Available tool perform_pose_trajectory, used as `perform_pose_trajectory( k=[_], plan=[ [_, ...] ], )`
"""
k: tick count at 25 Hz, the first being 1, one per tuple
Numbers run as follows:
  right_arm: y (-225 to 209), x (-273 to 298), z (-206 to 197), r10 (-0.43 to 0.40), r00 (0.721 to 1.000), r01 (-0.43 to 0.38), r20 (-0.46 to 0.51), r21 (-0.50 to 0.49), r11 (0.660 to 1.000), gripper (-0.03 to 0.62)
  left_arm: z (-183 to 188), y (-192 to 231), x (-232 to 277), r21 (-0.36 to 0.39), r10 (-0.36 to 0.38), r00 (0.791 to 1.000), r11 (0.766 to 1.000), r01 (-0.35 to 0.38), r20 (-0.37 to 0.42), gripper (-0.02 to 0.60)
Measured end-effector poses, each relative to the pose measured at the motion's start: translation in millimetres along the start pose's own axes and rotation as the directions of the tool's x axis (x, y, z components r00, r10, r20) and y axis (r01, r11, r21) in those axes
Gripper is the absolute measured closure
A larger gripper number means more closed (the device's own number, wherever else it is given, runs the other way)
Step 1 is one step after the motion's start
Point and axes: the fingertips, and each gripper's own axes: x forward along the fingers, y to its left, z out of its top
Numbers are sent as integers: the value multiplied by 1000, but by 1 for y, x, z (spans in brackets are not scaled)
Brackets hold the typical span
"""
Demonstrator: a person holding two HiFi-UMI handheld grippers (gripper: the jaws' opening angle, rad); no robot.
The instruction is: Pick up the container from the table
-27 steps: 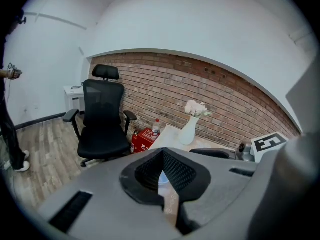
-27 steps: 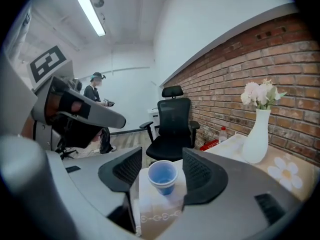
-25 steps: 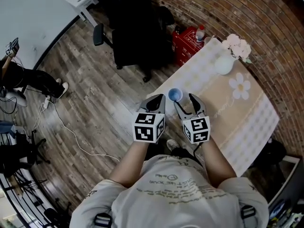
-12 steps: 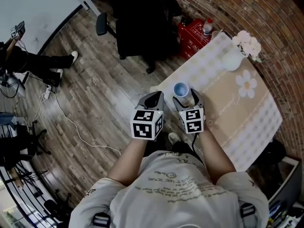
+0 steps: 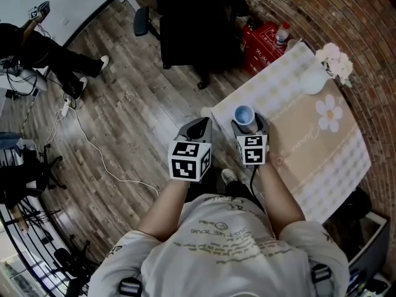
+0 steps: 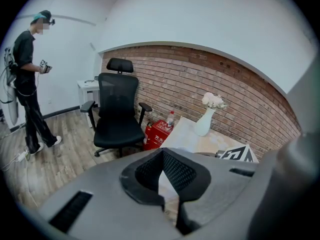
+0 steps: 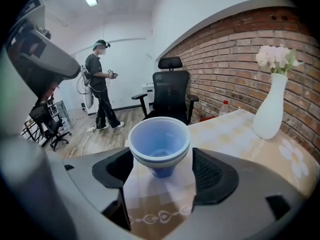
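Straddling the smooth, tapered blue cup (image 7: 160, 139), my right gripper (image 7: 161, 160) has just been opening wide, its ribbed black pads clear of it; my left gripper (image 6: 163, 154) is pressed together, empty.

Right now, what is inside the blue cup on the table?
Nothing shows inside the cup: the right gripper view looks down onto a bare blue bottom. The part of the inner wall nearest the camera is hidden behind the cup's own rim.

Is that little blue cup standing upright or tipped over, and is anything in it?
Upright and seemingly empty: the blue cup stands mouth-up on the table, its bare blue bottom showing inside.
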Motion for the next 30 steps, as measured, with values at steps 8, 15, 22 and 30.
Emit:
perform_pose_trajectory(
  k=[8,15,22,30],
  plan=[
    [1,16,-5,-19,1000,19,-20,-9,1000,255,-8,14,-7,-8,24,1000,1000,-25,-15,580],
    [0,17,-6,-38,999,38,-14,-13,999,307,-8,16,-5,0,14,1000,1000,-14,-20,580],
    [2,9,-3,-36,999,36,-22,12,999,310,-3,11,1,8,-21,999,1000,22,-26,580],
    [-5,-11,11,-26,1000,26,3,32,999,313,9,-2,6,29,-66,998,997,67,-10,580]
  ],
)
